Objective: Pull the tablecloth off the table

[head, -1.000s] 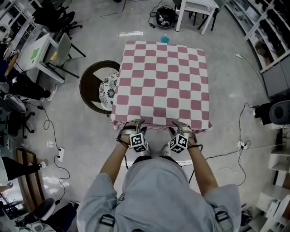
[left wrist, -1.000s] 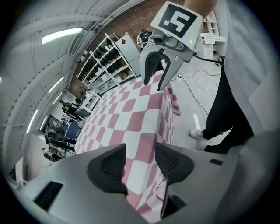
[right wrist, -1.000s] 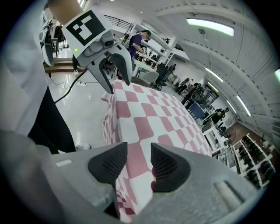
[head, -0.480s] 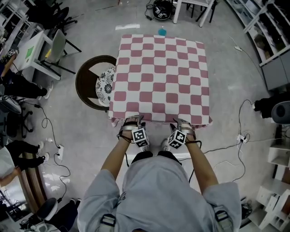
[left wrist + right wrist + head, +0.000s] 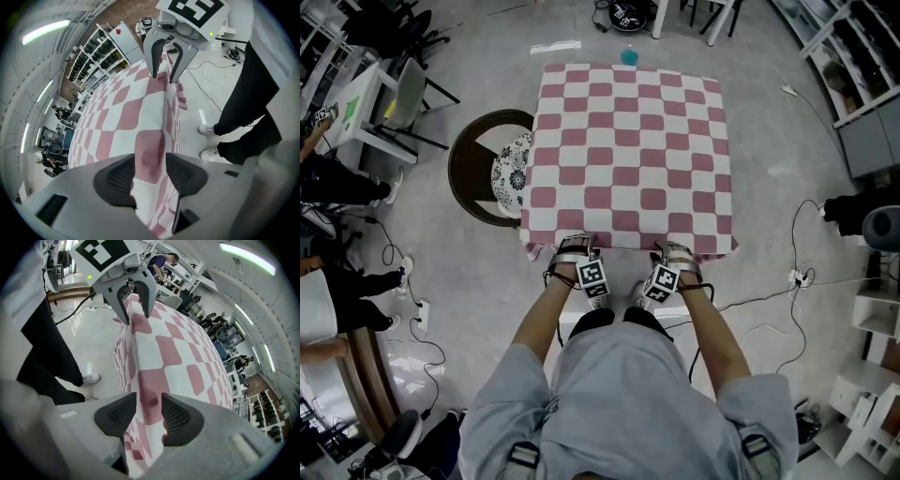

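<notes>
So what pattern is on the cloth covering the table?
Red-and-white checkerboard squares across the fabric tablecloth; clearest in the head view.

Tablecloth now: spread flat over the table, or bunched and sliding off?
Spread flat: the tablecloth covers the whole top, checks lying straight. The left gripper and right gripper grip only its near edge.
</notes>
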The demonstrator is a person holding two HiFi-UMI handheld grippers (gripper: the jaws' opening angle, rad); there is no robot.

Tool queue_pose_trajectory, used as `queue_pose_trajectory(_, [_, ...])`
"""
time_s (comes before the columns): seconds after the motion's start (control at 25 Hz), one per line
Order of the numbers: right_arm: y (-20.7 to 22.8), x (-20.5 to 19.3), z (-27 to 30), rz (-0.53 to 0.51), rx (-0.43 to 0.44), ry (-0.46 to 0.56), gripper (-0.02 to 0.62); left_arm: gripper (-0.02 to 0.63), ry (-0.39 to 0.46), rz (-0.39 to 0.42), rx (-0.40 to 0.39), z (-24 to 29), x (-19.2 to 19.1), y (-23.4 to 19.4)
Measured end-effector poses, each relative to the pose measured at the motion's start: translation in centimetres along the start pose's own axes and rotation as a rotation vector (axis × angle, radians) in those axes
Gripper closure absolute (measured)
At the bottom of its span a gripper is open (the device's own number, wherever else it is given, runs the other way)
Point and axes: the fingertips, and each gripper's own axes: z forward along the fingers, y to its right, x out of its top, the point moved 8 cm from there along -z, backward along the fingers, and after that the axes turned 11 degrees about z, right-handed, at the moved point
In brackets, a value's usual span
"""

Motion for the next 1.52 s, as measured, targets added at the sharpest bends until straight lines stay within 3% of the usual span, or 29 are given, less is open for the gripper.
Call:
queue_pose_trajectory(0.24, [-0.2, 0.0, 0.7, -0.053, -0.006, -0.046, 0.445, 0.400, -0.024, 0.027, -0.005, 0.6, -0.2, 0.0])
queue_pose_trajectory(0.88, [-0.2, -0.2, 0.5, -0.064, -0.047, -0.028, 0.480, 0.460, -0.046, 0.066, 0.013, 0.8, -0.2, 0.3])
queue_pose_trajectory(1.28, [-0.3, -0.1, -0.9, -0.066, -0.064, -0.012, 0.585, 0.589, -0.025, 0.029, 0.055, -1.0, -0.1, 0.6])
queue_pose_trajectory(1.52, [-0.7, -0.2, -2.5, 0.031, -0.126, 0.065, 0.588, 0.600, 0.007, -0.062, 0.107, -2.6, -0.2, 0.6])
